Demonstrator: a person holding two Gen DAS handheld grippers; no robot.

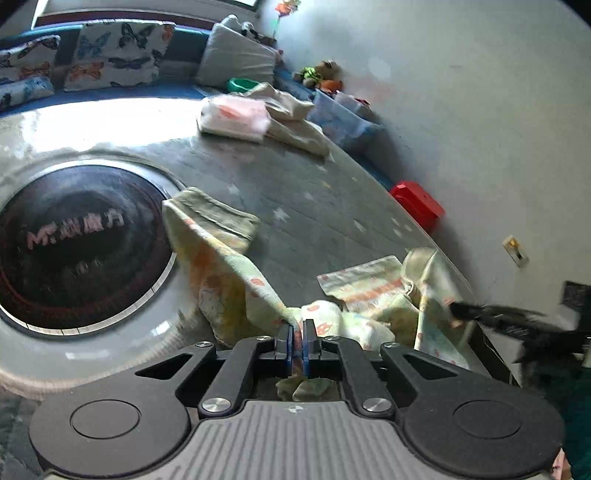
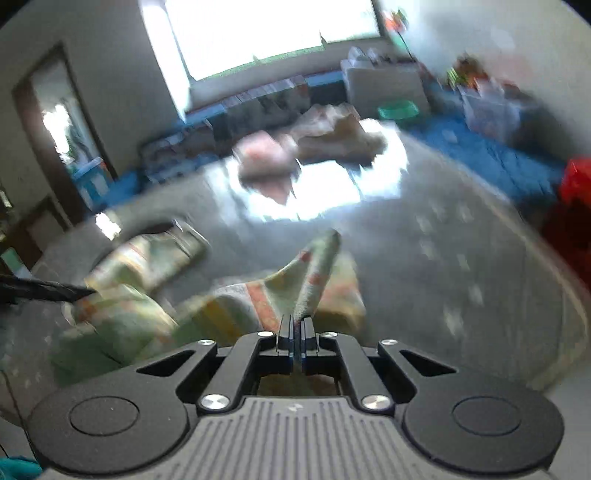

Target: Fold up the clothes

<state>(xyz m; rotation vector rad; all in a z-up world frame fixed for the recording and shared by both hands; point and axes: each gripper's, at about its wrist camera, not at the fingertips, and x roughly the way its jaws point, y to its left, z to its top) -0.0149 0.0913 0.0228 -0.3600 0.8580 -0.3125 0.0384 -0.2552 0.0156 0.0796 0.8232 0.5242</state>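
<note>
While both pinch the patterned garment [image 1: 236, 273] (blurred), left gripper [image 1: 297, 326] and right gripper [image 2: 296, 325] lift it

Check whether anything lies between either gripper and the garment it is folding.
Nothing does. The left gripper and right gripper each have their jaws shut on the garment itself.

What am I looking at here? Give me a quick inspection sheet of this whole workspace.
Surface: grey star-print table cover, with a dark round inset.
Job's things: pale printed garment, lifted and stretched between both grippers; folded pink-white garment and cream garment at the far side.
Clutter: red box, green bowl, clear bins, plush toys.
Grippers: left gripper and right gripper each pinch cloth.
Cables: nothing seen.
Surroundings: butterfly cushions, bright window, doorway.
</note>
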